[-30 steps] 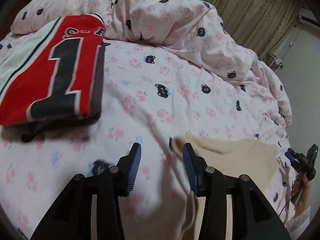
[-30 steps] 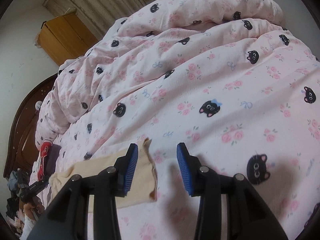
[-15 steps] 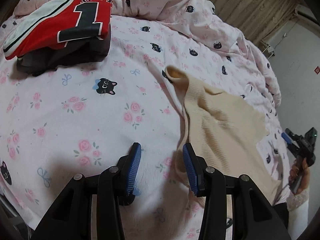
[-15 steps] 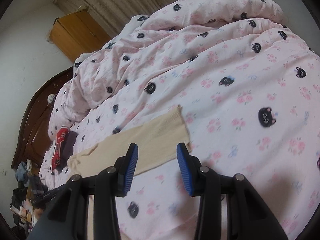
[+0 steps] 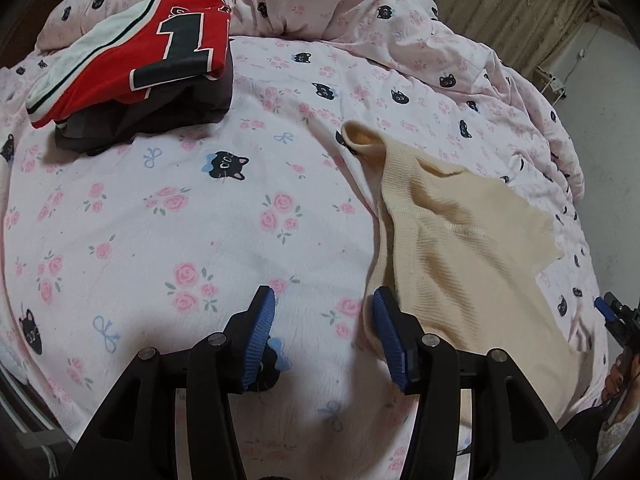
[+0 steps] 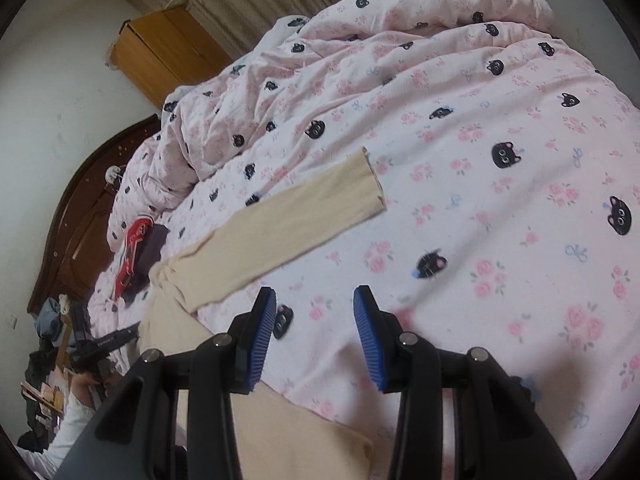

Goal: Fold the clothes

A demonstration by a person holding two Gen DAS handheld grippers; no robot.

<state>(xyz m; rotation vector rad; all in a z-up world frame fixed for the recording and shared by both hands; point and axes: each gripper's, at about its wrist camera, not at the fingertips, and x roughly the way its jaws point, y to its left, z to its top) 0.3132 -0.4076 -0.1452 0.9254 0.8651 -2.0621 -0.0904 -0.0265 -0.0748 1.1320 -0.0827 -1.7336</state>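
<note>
A cream knit sweater (image 5: 460,256) lies on the pink cat-print bedsheet (image 5: 180,220), collar pointing away. My left gripper (image 5: 325,338) hovers over the sheet just left of the sweater's edge. Its jaws are opening and nothing is between them. In the right wrist view one sleeve (image 6: 304,212) lies stretched out flat, and the sweater's body (image 6: 280,420) passes under my right gripper (image 6: 316,332). The right gripper is open over bare sheet and holds nothing. It also shows at the left wrist view's far right edge (image 5: 616,320).
A folded red jersey (image 5: 136,56) numbered 1 sits on a dark folded garment (image 5: 160,116) at the back left. A bunched pink duvet (image 5: 360,12) fills the far side. A wooden cabinet (image 6: 160,52), a dark headboard (image 6: 80,208) and curtains (image 5: 520,4) surround the bed.
Both grippers have drawn back from the sweater: the left away from the collar, the right away from the cuff. The sleeve now lies stretched flat. The left jaws stand wider.
</note>
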